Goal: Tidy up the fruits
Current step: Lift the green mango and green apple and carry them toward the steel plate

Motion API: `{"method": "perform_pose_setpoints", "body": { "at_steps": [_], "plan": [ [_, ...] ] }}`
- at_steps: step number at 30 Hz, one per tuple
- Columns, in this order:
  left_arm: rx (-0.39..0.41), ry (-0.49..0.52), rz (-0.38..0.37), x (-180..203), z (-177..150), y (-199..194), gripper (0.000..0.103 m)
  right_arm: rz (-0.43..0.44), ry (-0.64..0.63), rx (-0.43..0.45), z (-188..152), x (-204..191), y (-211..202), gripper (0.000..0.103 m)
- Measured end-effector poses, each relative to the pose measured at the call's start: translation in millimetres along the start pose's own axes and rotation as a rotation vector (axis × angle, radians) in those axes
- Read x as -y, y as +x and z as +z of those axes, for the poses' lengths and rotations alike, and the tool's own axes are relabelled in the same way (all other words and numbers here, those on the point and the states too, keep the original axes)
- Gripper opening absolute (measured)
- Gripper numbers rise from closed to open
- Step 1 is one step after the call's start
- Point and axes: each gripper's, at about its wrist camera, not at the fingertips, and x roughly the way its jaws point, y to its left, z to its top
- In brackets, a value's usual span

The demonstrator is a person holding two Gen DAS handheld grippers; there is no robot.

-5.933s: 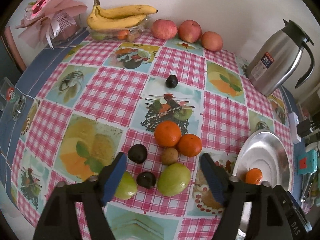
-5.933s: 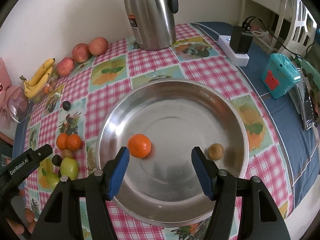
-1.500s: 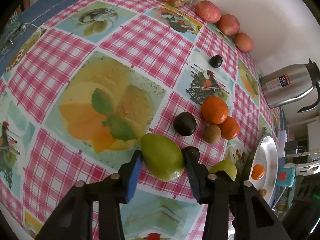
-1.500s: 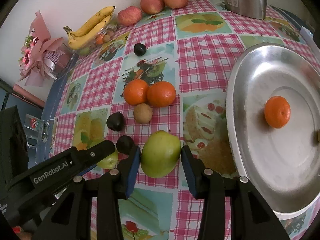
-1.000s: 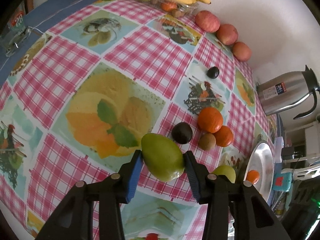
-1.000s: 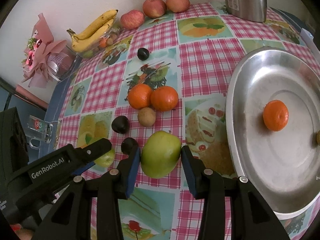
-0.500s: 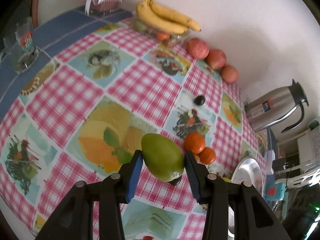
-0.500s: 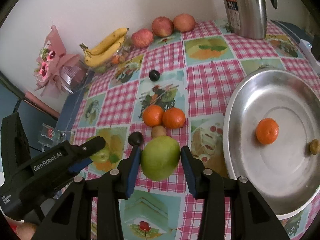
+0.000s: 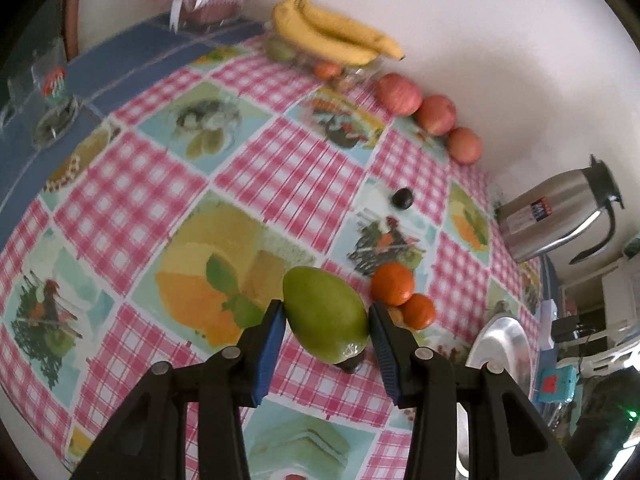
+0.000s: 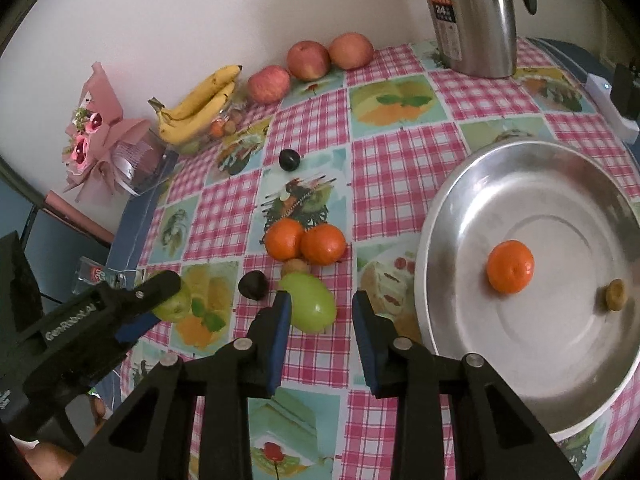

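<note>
Across the checked tabletop we are mid-transfer, moving loose fruit to the steel dish, which sits near the front edge and has plenty of bare floor around one orange. Our left gripper clamps a green mango, raised off the cloth. Our right gripper stands part open over a second green fruit, with a gap showing at one pad. Next, we judge, carry the mango rightward over the paired oranges.
</note>
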Motion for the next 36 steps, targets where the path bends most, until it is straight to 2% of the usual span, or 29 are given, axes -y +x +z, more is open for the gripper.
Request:
{"method": "perform_pose_setpoints", "body": {
  "at_steps": [2, 5, 14, 22, 26, 32, 36],
  "plan": [
    [-0.026, -0.024, 0.002, -5, -1, 7, 0.046, 0.000, -0.001, -0.015, 0, -1, 8, 0.033],
    [-0.044, -0.046, -0.004, -10, -2, 12, 0.046, 0.000, -0.008, -0.026, 3, -3, 21, 0.049],
    [-0.069, -0.072, -0.019, -13, 2, 21, 0.046, -0.024, -0.042, -0.068, 7, -4, 58, 0.054],
    [-0.085, -0.077, -0.019, -11, 3, 28, 0.046, -0.056, -0.118, -0.079, 9, -16, 71, 0.054],
    [-0.086, -0.076, -0.019, -10, 3, 29, 0.046, -0.044, -0.107, -0.081, 9, -14, 70, 0.044],
    [-0.074, -0.079, -0.014, -9, 3, 28, 0.046, -0.030, -0.086, -0.082, 9, -11, 63, 0.044],
    [-0.049, -0.074, -0.013, -7, 5, 22, 0.046, -0.004, -0.061, -0.050, 12, -8, 49, 0.044]
  ]
}}
